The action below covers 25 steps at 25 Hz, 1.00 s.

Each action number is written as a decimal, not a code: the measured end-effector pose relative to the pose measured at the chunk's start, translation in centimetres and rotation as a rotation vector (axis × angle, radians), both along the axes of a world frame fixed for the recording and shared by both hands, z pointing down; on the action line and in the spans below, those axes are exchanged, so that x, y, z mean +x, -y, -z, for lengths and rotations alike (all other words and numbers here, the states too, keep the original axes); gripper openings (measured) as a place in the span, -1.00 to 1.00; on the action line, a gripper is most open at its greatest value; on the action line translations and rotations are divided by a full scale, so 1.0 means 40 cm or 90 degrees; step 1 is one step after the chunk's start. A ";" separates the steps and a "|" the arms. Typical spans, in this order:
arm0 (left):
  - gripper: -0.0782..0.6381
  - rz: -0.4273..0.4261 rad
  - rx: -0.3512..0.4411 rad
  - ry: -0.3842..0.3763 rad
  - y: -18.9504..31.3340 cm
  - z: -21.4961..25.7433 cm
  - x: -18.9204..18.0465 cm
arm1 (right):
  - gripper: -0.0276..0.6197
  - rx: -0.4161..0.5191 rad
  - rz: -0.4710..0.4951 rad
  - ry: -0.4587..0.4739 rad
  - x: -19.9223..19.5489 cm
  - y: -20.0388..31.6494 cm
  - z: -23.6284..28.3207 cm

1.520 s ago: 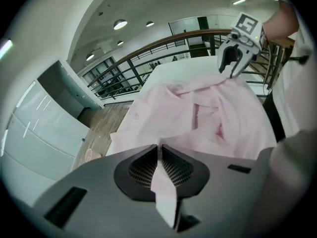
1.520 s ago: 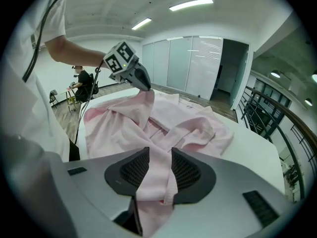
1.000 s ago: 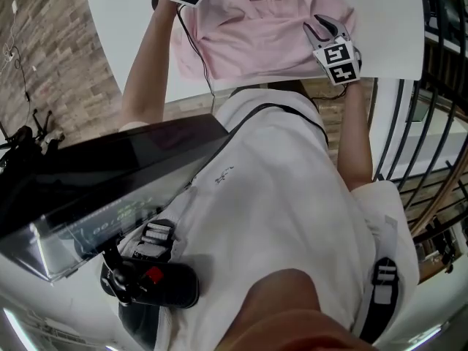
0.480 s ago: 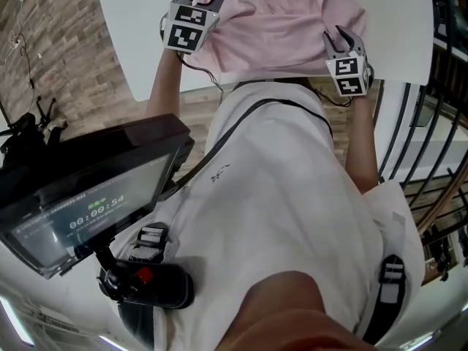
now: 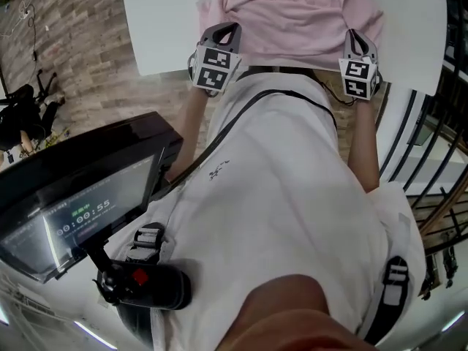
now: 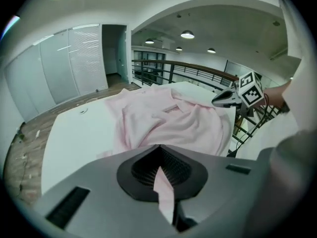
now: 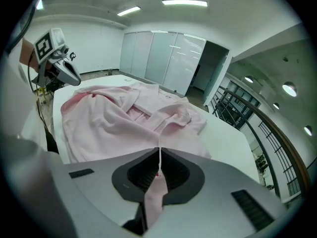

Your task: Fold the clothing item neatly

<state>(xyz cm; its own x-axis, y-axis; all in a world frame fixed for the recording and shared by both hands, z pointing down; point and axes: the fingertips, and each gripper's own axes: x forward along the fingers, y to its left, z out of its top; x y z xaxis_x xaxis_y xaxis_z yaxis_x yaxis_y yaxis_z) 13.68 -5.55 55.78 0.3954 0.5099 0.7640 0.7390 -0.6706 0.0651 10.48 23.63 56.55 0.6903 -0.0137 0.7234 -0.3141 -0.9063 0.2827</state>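
The left gripper [image 5: 222, 32] and right gripper [image 5: 357, 41] have just closed, each clamping the near hem of the pink collared shirt [image 5: 296, 13], which lies crumpled on the white table [image 5: 164, 28]. Grasp step complete. The next move likely calls for an even lift.

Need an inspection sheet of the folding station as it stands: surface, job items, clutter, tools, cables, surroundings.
Surface: white table, only the garment on it.
Job's things: pink shirt, rumpled and unfolded, collar showing, its hem at the near edge.
Clutter: nothing seen.
Tools: left tool and right tool have both just closed, each pinching the shirt's near hem.
Cables: thin dark lead trailing off the right tool.
Surroundings: brick-pattern floor, black railing, glass partitions.
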 end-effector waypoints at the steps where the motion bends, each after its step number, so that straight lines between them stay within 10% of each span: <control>1: -0.78 0.020 0.014 0.000 0.031 -0.013 -0.009 | -0.87 0.002 -0.006 -0.002 -0.001 -0.004 -0.003; 11: -0.31 0.083 0.076 0.011 0.086 -0.099 0.005 | -0.49 0.034 -0.025 0.018 0.025 -0.015 -0.055; 23: -0.34 0.168 0.160 -0.016 0.140 -0.180 0.082 | -0.50 0.021 -0.070 0.037 0.057 -0.023 -0.110; 25: -0.69 0.203 0.143 -0.013 0.164 -0.177 0.089 | -0.70 0.026 -0.080 0.031 0.058 -0.029 -0.099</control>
